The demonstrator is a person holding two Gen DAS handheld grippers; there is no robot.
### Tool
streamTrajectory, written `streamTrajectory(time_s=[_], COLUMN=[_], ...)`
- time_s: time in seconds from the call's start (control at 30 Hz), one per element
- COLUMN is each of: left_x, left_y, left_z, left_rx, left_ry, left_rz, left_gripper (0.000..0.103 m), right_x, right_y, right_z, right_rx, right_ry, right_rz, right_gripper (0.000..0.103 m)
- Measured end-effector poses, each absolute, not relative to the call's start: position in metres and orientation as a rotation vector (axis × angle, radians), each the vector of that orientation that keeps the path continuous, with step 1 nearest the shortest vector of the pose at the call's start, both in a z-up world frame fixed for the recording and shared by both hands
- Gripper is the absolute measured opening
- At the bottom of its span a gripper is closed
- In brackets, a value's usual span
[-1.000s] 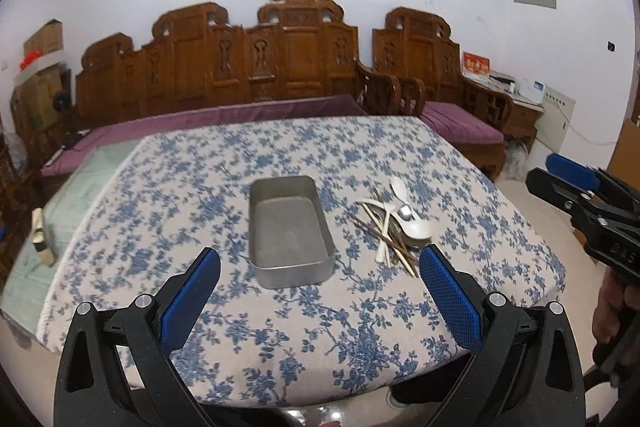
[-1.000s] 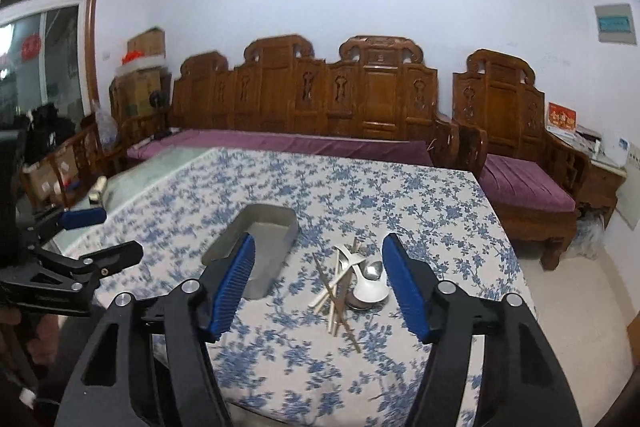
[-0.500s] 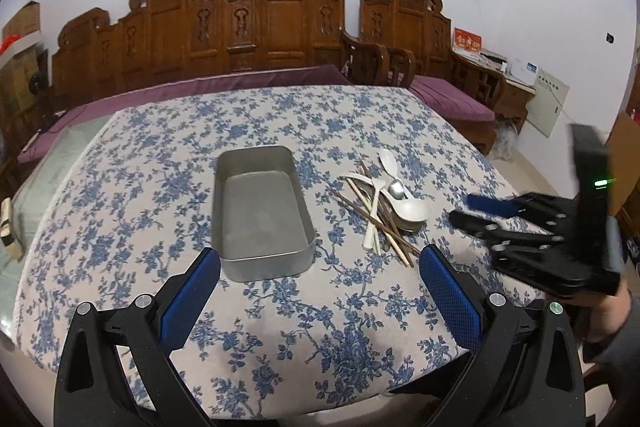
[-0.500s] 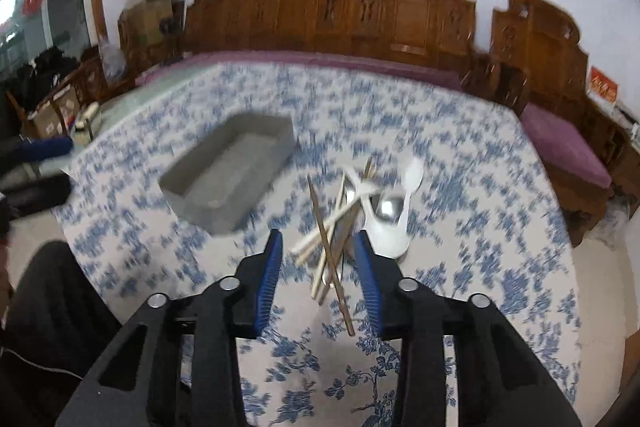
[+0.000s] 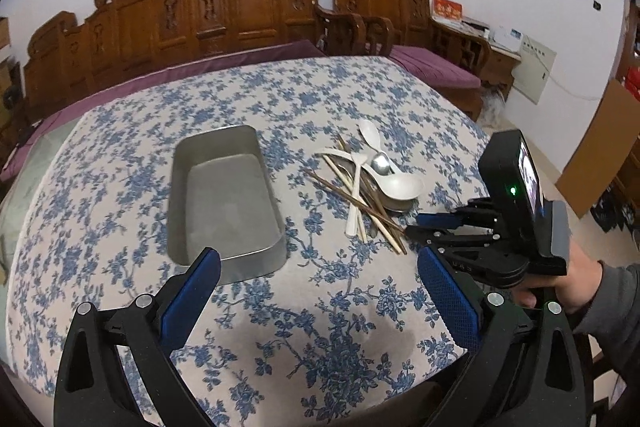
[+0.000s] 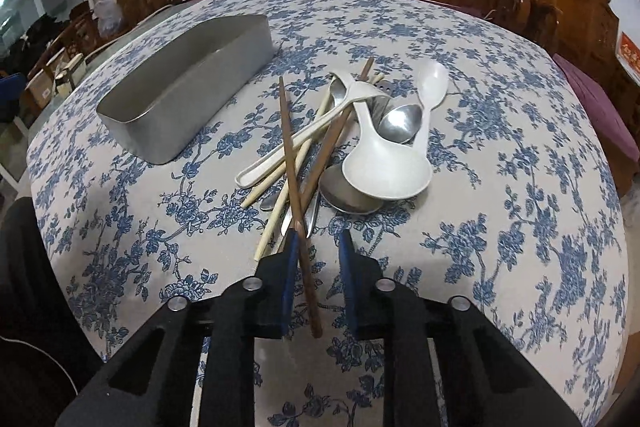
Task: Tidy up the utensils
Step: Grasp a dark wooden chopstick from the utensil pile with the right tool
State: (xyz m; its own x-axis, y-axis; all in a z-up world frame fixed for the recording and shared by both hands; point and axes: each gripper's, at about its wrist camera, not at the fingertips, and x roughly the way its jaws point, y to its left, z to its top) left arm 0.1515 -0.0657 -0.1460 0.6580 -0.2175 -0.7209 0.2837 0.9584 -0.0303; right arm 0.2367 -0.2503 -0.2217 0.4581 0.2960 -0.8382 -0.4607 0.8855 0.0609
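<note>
Matt metal tray (image 5: 224,195), wooden chopsticks (image 6: 294,187)

left wrist view looks down across the table (image 5: 320,307) from its near edge; right wrist view sits closer, perhaps just above the utensil pile (image 6: 344,147); both share the metal tray (image 5: 224,195).

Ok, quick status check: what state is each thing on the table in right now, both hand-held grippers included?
Metal tray: upright, nothing inside.
Utensil pile: spoons and chopsticks jumbled on the tablecloth beside the tray.
Dark chopstick: near end between the right jaws, still on the pile.
Right hand-held gripper: jaws closing, not yet clamped.
Left hand-held gripper: open, holding nothing.
</note>
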Motion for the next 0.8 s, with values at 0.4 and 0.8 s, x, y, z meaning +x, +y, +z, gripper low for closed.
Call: streamTrajectory(time_s=[0.4,0.8], left_x=[0.180,0.214], left_y=[-0.089,-0.116], left_z=[-0.174,-0.186], left_rx=[0.122,0.166], left_ry=[0.870,0.910], left_rz=[-0.315,-0.333], left_gripper=[0.094,0.077], right_x=[0.242,0.248], right_y=[-0.251,-0.290], right_z=[-0.230,-0.170], right_rx=[-0.221,-0.055], right_ry=[1.005,0.876], right_rz=[0.497,0.485], right_gripper=[0.006,0.006])
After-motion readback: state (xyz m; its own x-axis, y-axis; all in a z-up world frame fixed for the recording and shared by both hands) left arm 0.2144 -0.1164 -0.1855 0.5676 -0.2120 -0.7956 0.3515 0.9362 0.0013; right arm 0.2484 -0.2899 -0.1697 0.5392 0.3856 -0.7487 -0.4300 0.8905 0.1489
